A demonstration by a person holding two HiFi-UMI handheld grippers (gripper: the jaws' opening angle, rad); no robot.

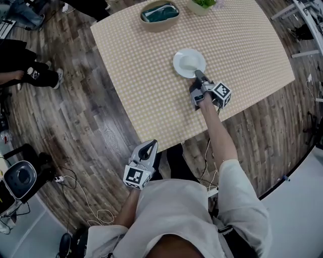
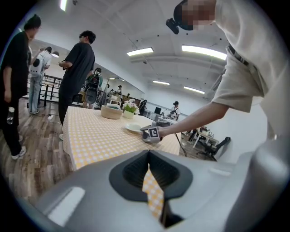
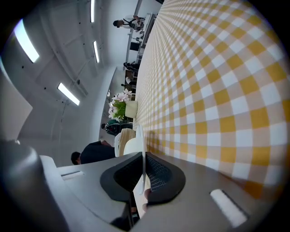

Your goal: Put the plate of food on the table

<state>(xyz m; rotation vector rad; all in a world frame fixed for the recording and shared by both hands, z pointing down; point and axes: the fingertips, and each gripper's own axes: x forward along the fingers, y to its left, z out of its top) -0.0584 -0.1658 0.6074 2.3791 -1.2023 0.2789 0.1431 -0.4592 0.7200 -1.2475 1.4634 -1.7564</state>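
Right gripper (image 1: 198,75): fingers pinched shut on the near rim of the white plate (image 1: 187,61); the thin edge shows between the ribbed pads. The plate sits flat on the bench (image 1: 151,65), mid-cloth. No food can be made out on it.

Left gripper (image 1: 150,146): fingers together, empty, off the bench edge.

Handling, judged: the plate is round, shallow, glazed, stiff, brittle and slick. Grip the rim only and keep it level.

The cloth is yellow check. A woven basket (image 1: 159,15) stands at the far edge.

Oval basket (image 1: 160,27) (something teal inside) beside a potted plant (image 1: 200,7); a bystander (image 1: 28,74) on plank floor (image 1: 91,126).
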